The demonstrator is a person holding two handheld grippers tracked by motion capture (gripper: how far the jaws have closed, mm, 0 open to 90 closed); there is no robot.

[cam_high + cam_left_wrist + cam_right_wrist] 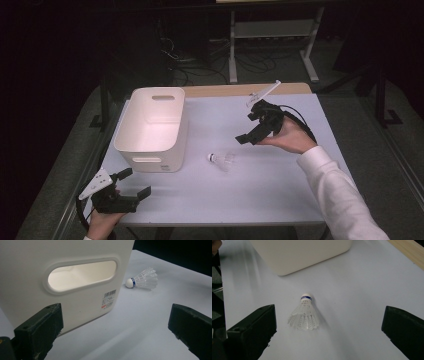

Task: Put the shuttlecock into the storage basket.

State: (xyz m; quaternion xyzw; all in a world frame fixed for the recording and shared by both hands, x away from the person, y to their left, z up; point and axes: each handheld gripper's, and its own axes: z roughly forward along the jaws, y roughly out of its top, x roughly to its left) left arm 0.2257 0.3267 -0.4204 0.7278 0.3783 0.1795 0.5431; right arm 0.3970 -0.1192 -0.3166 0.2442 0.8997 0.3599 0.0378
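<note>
Approaching a shuttlecock (pixel 223 161) with both grippers spread wide and empty.
Left gripper (pixel 134 187) sits lower left; the shuttlecock lies on its side at frame centre, just right of the bin (pixel 152 127); right gripper (pixel 247 131) hovers upper right.

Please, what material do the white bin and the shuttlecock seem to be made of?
The white bin looks like moulded plastic with a smooth matte finish: one-piece walls, rounded corners, a moulded handle slot. The shuttlecock has a translucent, ribbed white skirt, probably feathers, possibly plastic; its white rounded head with a blue band may be cork or foam.
</note>
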